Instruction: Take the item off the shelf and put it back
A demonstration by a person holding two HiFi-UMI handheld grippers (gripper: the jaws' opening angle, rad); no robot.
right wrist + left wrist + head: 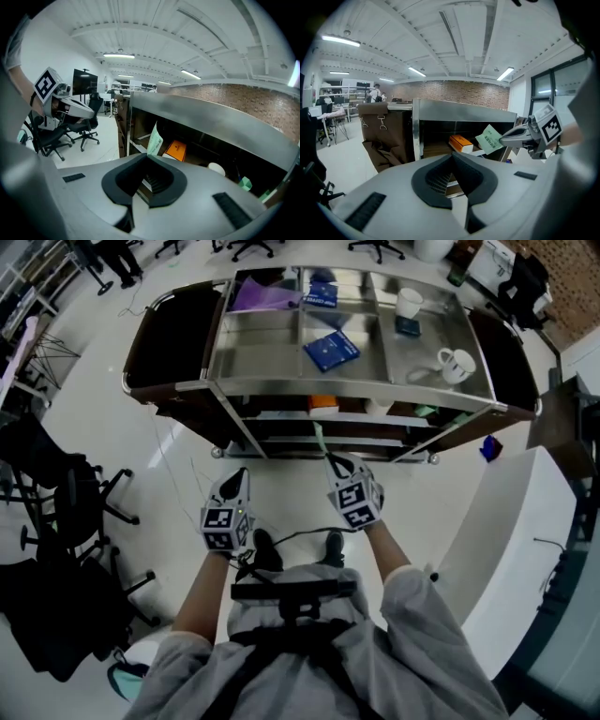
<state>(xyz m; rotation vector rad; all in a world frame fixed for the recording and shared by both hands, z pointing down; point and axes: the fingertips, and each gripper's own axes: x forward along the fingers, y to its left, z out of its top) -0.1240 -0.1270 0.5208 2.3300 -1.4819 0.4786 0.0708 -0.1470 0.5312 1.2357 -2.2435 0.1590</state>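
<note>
The steel shelf cart (262,357) fills the far side of the floor, its top deck carrying a blue book (330,350) and two white mugs (457,363). Both grippers are raised toward its open front. The right gripper (329,459) has its jaws pressed together on the bottom edge of a thin, pale green packet (319,440), which stands up from the tips at the mouth of the middle shelves, near an orange box (323,404) lying inside. Whether the packet is over the shelf board or just outside it cannot be told. The left gripper (239,474) is a little farther back from the cart — its jaws are closed together and empty.
</note>
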